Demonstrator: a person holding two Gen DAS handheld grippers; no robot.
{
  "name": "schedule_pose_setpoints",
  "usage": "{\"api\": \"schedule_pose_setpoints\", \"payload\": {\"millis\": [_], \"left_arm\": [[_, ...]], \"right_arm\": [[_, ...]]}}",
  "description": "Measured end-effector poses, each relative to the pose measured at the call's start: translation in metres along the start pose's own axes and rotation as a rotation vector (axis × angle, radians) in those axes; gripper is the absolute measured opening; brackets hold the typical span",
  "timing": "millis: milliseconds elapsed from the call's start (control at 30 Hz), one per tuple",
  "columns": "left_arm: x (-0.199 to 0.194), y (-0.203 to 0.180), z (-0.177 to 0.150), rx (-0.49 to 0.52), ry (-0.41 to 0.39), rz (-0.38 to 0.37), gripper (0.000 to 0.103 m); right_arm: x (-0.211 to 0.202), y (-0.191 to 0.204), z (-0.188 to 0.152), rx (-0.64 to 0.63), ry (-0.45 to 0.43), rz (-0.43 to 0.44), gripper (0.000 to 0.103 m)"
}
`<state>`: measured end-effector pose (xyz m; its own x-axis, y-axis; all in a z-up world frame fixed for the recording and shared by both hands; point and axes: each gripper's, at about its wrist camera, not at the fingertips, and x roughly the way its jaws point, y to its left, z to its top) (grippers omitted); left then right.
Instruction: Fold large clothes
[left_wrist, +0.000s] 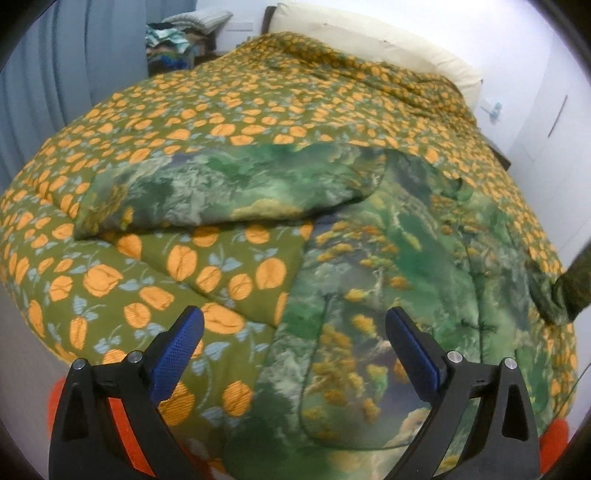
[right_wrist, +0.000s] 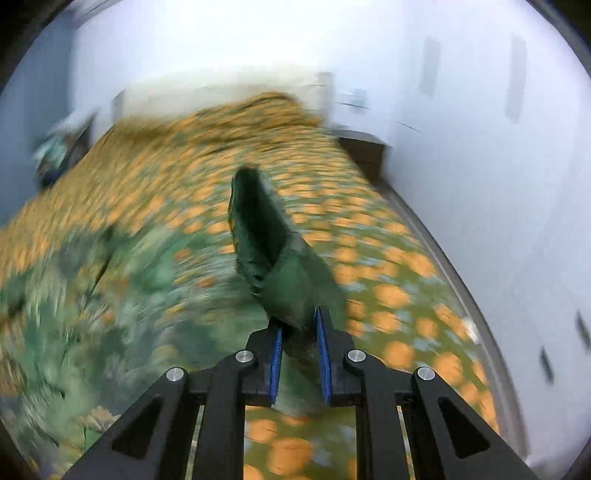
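Nearest the left wrist camera, the left gripper (left_wrist: 294, 325) is seen with its blue-padded fingers (left_wrist: 176, 354) spread wide and nothing between them, hovering over the near edge of the bed (left_wrist: 33, 369). Below and beyond them the green printed garment (left_wrist: 369, 266) is laid out across the near right part of the bed, on an olive bedspread with orange fruit print (left_wrist: 221, 103). One sleeve (left_wrist: 221, 192) is folded across toward the left edge of the bed and rests flat on the bedspread. At the right edge of this view a dark green bunch of the garment is lifted off the bed.

In the right wrist view, which is heavily blurred, the right gripper (right_wrist: 300, 325) is seen clenched on a dark green sleeve cuff (right_wrist: 258, 229) of the garment; the cloth is pinched between the fingers (right_wrist: 276, 354) and the open cuff stands up beyond them, above the right side of the bed.

Farther off, a cream headboard cushion (left_wrist: 369, 40) is seen at the far edge of the bed, a pile of mixed clothes (left_wrist: 173, 44) beside the far left corner, a blue curtain (left_wrist: 74, 74) along the left, and white wardrobe doors (right_wrist: 498, 184) along the right.
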<state>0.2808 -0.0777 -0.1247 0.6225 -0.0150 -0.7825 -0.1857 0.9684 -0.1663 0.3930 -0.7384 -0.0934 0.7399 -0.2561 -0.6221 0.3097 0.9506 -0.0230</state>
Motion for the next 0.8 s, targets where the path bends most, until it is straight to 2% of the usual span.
{"api": "schedule_pose_setpoints", "payload": {"millis": [67, 167, 367, 467, 533, 667, 733, 800], "left_arm": [[0.002, -0.004, 0.001, 0.009, -0.005, 0.006, 0.099], [0.005, -0.008, 0.001, 0.022, -0.006, 0.022, 0.099], [0.006, -0.010, -0.003, 0.063, -0.006, 0.080, 0.099], [0.006, -0.006, -0.003, 0.064, 0.004, 0.106, 0.099], [0.006, -0.002, -0.003, 0.044, -0.004, 0.103, 0.099], [0.003, 0.006, -0.007, -0.023, -0.036, 0.027, 0.099], [0.002, 0.008, -0.010, -0.064, -0.048, -0.026, 0.099], [0.003, 0.002, -0.012, -0.036, -0.012, -0.078, 0.099]], "right_arm": [[0.004, -0.038, -0.013, 0.081, 0.033, -0.053, 0.017], [0.020, -0.079, -0.043, 0.196, 0.100, -0.089, 0.017], [0.053, -0.136, -0.107, 0.506, 0.247, -0.114, 0.020], [0.055, -0.154, -0.130, 0.646, 0.281, -0.138, 0.040], [0.041, -0.159, -0.135, 0.676, 0.260, -0.129, 0.063], [-0.009, -0.139, -0.121, 0.629, 0.167, -0.051, 0.072], [-0.038, -0.120, -0.113, 0.585, 0.108, -0.015, 0.082], [-0.065, -0.097, -0.105, 0.539, 0.041, -0.017, 0.092]]}}
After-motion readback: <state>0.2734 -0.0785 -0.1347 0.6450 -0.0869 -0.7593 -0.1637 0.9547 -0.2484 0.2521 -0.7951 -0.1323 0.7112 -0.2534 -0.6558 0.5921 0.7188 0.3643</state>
